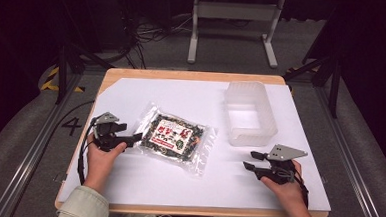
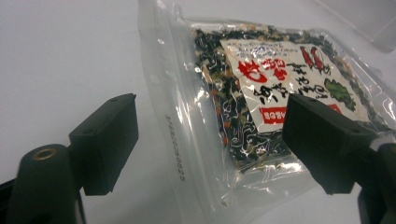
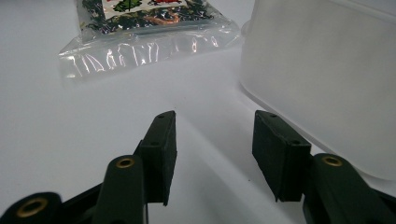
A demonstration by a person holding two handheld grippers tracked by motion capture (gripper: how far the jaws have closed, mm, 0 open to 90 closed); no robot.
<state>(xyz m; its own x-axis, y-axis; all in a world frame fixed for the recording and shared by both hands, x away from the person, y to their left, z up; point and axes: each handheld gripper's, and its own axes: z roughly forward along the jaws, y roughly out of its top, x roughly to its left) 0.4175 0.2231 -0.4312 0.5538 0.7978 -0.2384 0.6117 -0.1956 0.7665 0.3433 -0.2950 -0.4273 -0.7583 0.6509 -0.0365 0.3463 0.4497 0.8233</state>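
Note:
A clear plastic bag (image 1: 172, 135) of dark dried bits with a white and red label lies flat on the white sheet, left of centre. My left gripper (image 1: 134, 136) is at the bag's left edge. In the left gripper view its jaws (image 2: 210, 128) stand wide, with the bag's (image 2: 261, 93) sealed edge and a corner of its contents between them; the pads do not press on it. My right gripper (image 1: 251, 160) rests low at the front right, open, with bare sheet between its jaws (image 3: 212, 140). The bag's (image 3: 144, 28) crimped end lies ahead of it.
A frosted plastic container (image 1: 250, 114) stands empty at the back right, close beside the right gripper, its wall (image 3: 327, 70) just to one side of the jaws. The white sheet (image 1: 177, 183) covers a wooden table. Cables and a metal stand are on the floor beyond.

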